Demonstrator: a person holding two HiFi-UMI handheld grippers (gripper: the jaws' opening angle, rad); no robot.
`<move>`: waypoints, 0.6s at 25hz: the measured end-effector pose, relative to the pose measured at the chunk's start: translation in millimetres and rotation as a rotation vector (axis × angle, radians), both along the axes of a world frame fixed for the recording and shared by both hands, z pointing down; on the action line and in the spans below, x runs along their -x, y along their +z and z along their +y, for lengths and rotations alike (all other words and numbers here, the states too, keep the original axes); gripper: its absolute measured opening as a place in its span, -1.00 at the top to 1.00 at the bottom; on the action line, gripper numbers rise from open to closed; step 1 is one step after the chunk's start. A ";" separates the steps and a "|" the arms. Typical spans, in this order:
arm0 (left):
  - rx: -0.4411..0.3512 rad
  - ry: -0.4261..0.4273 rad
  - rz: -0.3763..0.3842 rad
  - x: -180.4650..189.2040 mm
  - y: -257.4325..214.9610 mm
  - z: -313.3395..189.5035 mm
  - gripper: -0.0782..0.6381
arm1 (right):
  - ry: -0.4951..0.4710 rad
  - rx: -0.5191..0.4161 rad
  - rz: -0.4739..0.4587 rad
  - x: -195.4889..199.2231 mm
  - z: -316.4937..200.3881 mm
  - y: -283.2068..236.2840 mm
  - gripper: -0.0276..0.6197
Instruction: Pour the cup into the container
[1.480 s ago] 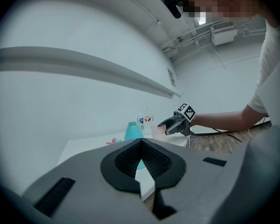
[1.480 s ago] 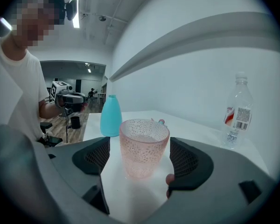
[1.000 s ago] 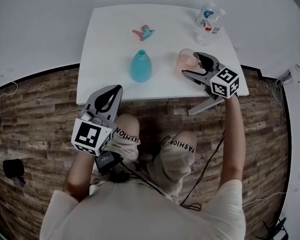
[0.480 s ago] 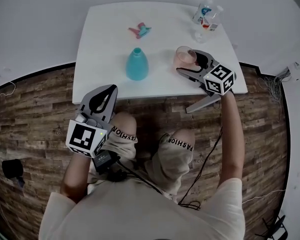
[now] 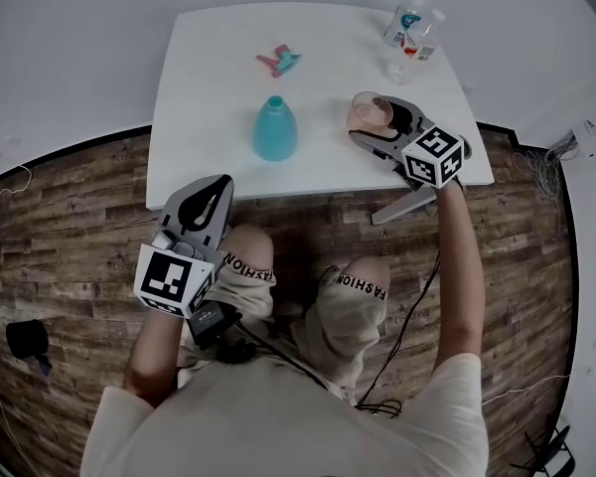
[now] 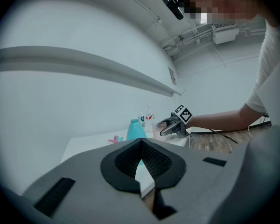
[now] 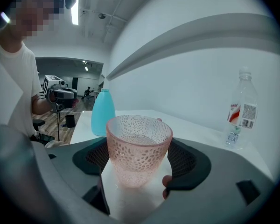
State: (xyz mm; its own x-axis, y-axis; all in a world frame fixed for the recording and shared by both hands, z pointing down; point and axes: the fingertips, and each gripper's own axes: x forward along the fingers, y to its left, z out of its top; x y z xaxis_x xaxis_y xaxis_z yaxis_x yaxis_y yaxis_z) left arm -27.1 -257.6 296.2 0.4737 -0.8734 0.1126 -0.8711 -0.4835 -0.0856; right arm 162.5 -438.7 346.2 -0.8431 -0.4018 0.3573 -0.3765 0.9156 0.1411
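White surface (image 5: 209, 87) against a pale wall, with a wooden plank floor (image 5: 70, 227) before it.

On the surface are one teal container (image 5: 275, 130), one pink dotted cup (image 5: 371, 114) to its right, two clear bottles (image 5: 409, 28) at the far right corner, and one small pink-and-teal thing (image 5: 279, 62) behind the container. The right claw (image 5: 375, 119) grips the cup, which stands upright on the surface. The left claw (image 5: 226, 179) is closed and empty, over the floor. One bottle has a red-white label with a barcode, too small to read. The shorts (image 5: 348, 306) show "FASHION" on each leg.
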 end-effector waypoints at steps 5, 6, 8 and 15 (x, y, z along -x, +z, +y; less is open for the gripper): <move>0.003 0.000 0.008 3.9 1.6 1.4 0.75 | 0.041 0.006 -0.002 -0.3 -0.5 0.0 -0.27; 0.003 0.000 0.010 4.4 1.9 1.5 0.75 | 0.051 0.008 -0.001 -0.4 -0.8 0.0 -0.27; 0.003 0.000 0.014 4.9 2.1 1.8 0.75 | 0.072 0.011 0.001 -0.8 -1.5 -0.5 -0.26; 0.005 0.003 0.019 7.6 3.0 4.1 0.75 | 0.161 0.024 0.010 -2.4 -3.3 -0.3 -0.24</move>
State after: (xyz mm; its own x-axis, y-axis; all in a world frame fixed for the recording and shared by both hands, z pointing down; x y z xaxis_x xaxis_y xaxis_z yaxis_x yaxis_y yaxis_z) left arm -34.7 -253.5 299.2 0.4786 -0.8714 0.1078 -0.8711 -0.4866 -0.0662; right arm 164.9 -442.0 345.9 -0.7650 -0.5227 0.3763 -0.5173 0.8467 0.1245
